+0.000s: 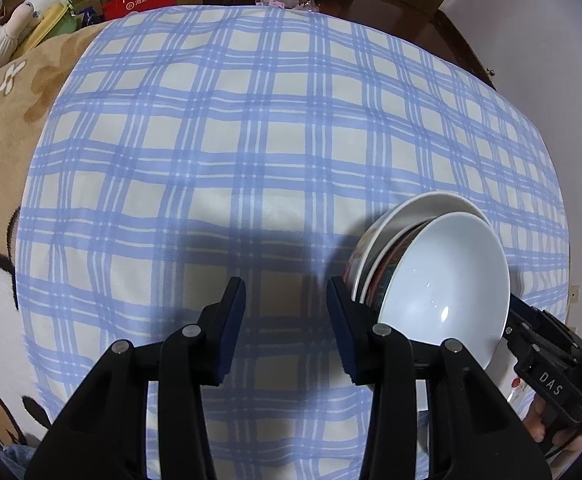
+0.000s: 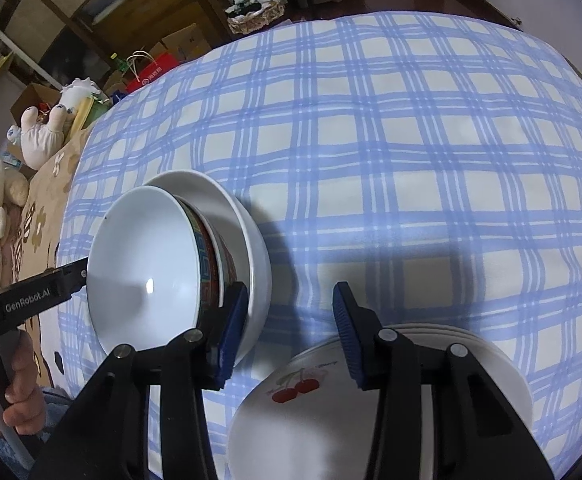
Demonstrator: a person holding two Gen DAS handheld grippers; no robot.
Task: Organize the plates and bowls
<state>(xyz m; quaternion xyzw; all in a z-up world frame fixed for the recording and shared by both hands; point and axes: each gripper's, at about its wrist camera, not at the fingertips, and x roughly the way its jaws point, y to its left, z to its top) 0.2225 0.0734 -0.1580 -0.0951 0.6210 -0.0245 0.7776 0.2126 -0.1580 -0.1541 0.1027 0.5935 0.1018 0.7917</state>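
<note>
Resting bowls (image 2: 179,256) (nested) beside plates (image 2: 331,420).

Left gripper (image 1: 287,316): black plastic arms, dark blue ribbed pads, round silver screws; white "GenRobot.AI" lettering on its side.
Right gripper (image 2: 291,324): same black build, blue pads, silver screws; "DAS" printed on its body.

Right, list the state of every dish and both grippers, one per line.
Patterned bowl: empty, nested inside the white bowl.
White bowl: holds the patterned bowl, sits between the two grippers.
Cherry plate: empty, on top of the plate stack.
Left gripper: open, nothing between its jaws, one finger beside the bowls.
Right gripper: open, nothing between its jaws, one finger beside the white bowl.
</note>
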